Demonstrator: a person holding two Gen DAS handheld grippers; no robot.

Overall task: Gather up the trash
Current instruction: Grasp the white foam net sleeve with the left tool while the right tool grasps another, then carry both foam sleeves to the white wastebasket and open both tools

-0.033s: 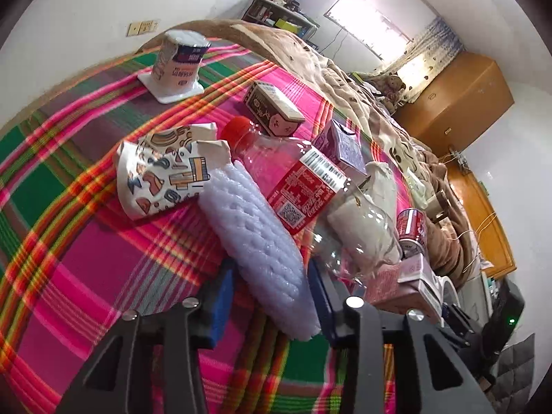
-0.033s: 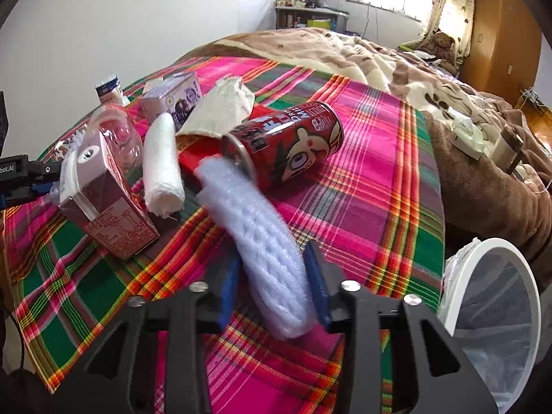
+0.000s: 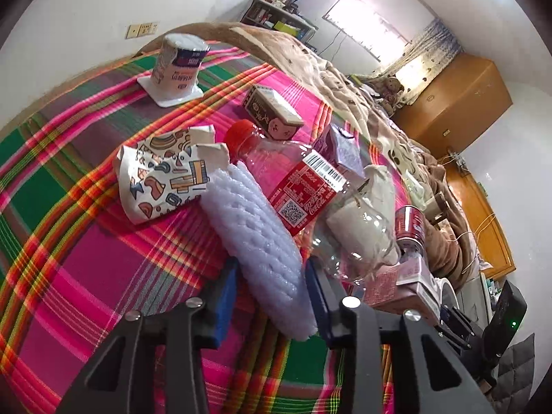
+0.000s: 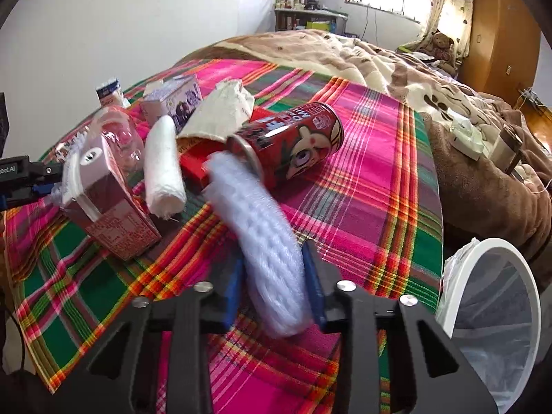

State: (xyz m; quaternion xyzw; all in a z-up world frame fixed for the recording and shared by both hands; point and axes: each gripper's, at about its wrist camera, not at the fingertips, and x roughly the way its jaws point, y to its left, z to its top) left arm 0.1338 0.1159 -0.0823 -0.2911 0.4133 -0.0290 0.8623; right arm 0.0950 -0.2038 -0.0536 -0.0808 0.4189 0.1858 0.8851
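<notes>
My left gripper [image 3: 272, 296] is closing on the near end of a white foam net sleeve [image 3: 255, 234] that lies on the plaid cloth [image 3: 86, 241] beside a clear cola bottle [image 3: 293, 179] with a red cap. Both blue pads touch the foam. My right gripper [image 4: 274, 286] is closing on a second foam net sleeve [image 4: 255, 220], blurred, with its far end by a red can [image 4: 293, 141]. Its pads press the foam too. A white-lined bin [image 4: 462, 314] stands at the lower right, off the bed edge.
Around the left sleeve lie a patterned paper bag [image 3: 162, 176], an upturned noodle cup [image 3: 179, 65], a brown box [image 3: 272, 114] and a purple carton [image 3: 341, 151]. The right view shows a pink carton [image 4: 110, 207], a white paper roll [image 4: 162, 165] and a brown blanket [image 4: 483, 179].
</notes>
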